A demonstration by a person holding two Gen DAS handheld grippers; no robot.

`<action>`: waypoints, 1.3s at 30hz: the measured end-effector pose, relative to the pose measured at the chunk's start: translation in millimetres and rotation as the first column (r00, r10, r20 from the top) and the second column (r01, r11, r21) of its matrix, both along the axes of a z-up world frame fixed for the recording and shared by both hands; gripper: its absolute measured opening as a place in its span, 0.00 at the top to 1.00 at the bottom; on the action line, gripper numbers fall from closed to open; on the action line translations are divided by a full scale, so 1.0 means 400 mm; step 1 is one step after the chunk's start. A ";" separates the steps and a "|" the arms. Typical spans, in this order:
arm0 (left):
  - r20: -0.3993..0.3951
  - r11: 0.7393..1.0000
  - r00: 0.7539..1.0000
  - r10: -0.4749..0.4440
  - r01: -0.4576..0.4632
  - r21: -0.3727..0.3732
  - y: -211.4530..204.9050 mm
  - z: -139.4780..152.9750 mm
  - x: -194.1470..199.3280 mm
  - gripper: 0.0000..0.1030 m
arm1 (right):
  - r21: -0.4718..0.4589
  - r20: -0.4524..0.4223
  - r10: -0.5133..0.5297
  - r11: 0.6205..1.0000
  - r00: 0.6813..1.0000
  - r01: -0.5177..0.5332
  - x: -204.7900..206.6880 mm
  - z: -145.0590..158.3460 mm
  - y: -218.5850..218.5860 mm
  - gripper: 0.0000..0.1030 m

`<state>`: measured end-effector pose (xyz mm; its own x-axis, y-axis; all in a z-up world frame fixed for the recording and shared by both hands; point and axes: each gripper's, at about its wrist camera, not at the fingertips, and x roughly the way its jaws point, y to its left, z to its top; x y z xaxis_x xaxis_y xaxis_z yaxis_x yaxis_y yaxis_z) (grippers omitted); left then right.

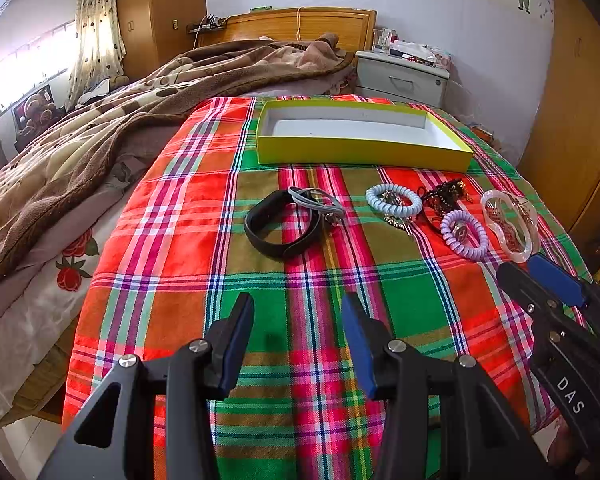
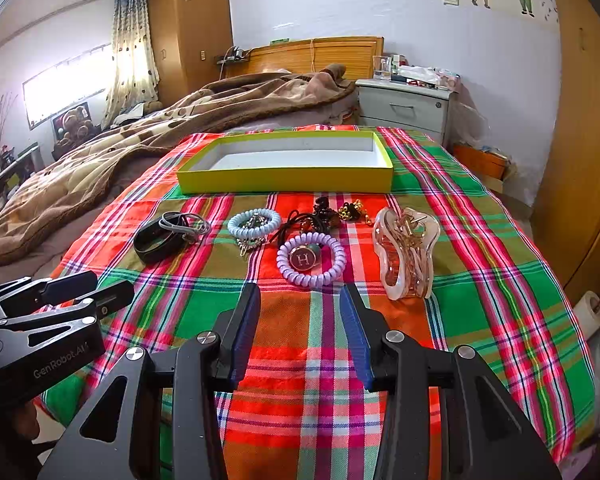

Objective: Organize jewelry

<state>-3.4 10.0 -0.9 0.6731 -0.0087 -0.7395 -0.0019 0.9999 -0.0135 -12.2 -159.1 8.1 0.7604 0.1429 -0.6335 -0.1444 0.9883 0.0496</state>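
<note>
Jaws stand wide and empty on both grippers, so the purple coil tie [image 2: 311, 259] may snag the black cords [image 2: 296, 222] when lifted.

Jewelry [image 2: 300, 240] rowed before empty yellow box [image 2: 284, 180]

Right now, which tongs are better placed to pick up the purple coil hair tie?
Right. The right tongs stand open just short of the purple coil hair tie; the left tongs face the black band.

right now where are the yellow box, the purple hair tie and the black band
yellow box [image 2: 284, 180], right wrist view, front wall
purple hair tie [image 2: 327, 275], right wrist view, near side of the coil
black band [image 1: 260, 240], left wrist view, lower left of the loop
</note>
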 end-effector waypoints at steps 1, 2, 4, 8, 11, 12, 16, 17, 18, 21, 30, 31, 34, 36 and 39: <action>0.000 1.000 1.000 0.001 -0.001 0.001 0.000 0.000 0.000 0.54 | -0.001 0.001 0.000 1.000 1.000 0.000 0.000 0.000 0.000 0.59; 0.001 1.000 1.000 0.001 -0.001 0.001 -0.001 0.001 0.000 0.54 | -0.001 0.000 0.000 1.000 1.000 0.000 0.000 0.000 0.000 0.59; 0.000 1.000 1.000 0.002 -0.002 0.002 -0.001 0.002 -0.001 0.54 | -0.001 0.000 0.001 1.000 1.000 -0.001 0.000 0.000 0.000 0.59; 0.000 1.000 1.000 0.002 -0.002 0.002 -0.001 0.002 0.000 0.54 | 0.000 0.000 0.000 1.000 1.000 0.000 0.000 0.000 0.000 0.59; -0.001 1.000 1.000 0.002 -0.002 0.004 -0.001 0.002 0.000 0.54 | 0.000 0.000 0.001 1.000 1.000 -0.001 0.000 0.000 0.000 0.59; -0.001 1.000 1.000 0.001 -0.001 0.004 -0.001 0.002 0.000 0.54 | -0.001 0.000 0.001 1.000 1.000 -0.001 0.000 0.000 0.001 0.59; -0.003 1.000 1.000 0.000 0.000 0.005 -0.001 0.002 0.001 0.54 | 0.000 0.000 0.001 1.000 1.000 -0.001 0.001 0.000 0.000 0.59; -0.004 1.000 1.000 0.000 0.000 0.003 0.000 0.001 0.001 0.54 | 0.001 -0.001 0.002 1.000 1.000 -0.002 0.000 0.000 0.000 0.59; -0.006 1.000 1.000 0.000 0.000 0.004 -0.001 0.001 0.003 0.54 | 0.001 0.001 0.002 1.000 1.000 -0.002 0.000 0.000 0.000 0.59; -0.011 1.000 1.000 -0.005 0.005 -0.008 0.003 0.002 0.008 0.54 | 0.022 0.007 0.011 1.000 1.000 -0.012 0.005 0.005 -0.009 0.59; -0.052 0.995 0.998 -0.030 0.025 -0.098 0.044 -0.004 0.043 0.54 | 0.114 -0.023 0.071 0.991 0.997 -0.068 0.055 0.004 -0.055 0.59; -0.055 0.993 0.998 -0.031 0.024 -0.112 0.051 -0.003 0.047 0.54 | 0.124 -0.029 0.092 0.988 0.995 -0.087 0.065 0.005 -0.058 0.59; -0.066 0.990 0.997 -0.034 0.025 -0.142 0.072 -0.003 0.060 0.54 | 0.125 -0.065 0.040 0.992 0.997 -0.032 0.099 0.004 -0.071 0.59; -0.078 0.988 0.996 -0.033 0.021 -0.151 0.082 -0.005 0.071 0.54 | 0.089 -0.070 0.034 0.996 0.997 -0.028 0.121 0.002 -0.064 0.59; -0.090 0.982 0.995 -0.032 0.015 -0.186 0.100 -0.007 0.088 0.54 | 0.034 -0.084 0.037 0.999 0.996 -0.034 0.152 -0.005 -0.054 0.59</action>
<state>31.7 49.8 -3.5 0.5999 -0.1666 -0.7825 0.0119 0.9798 -0.1995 48.6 -180.9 6.1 0.6981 0.1909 -0.6901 -0.1736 0.9802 0.0954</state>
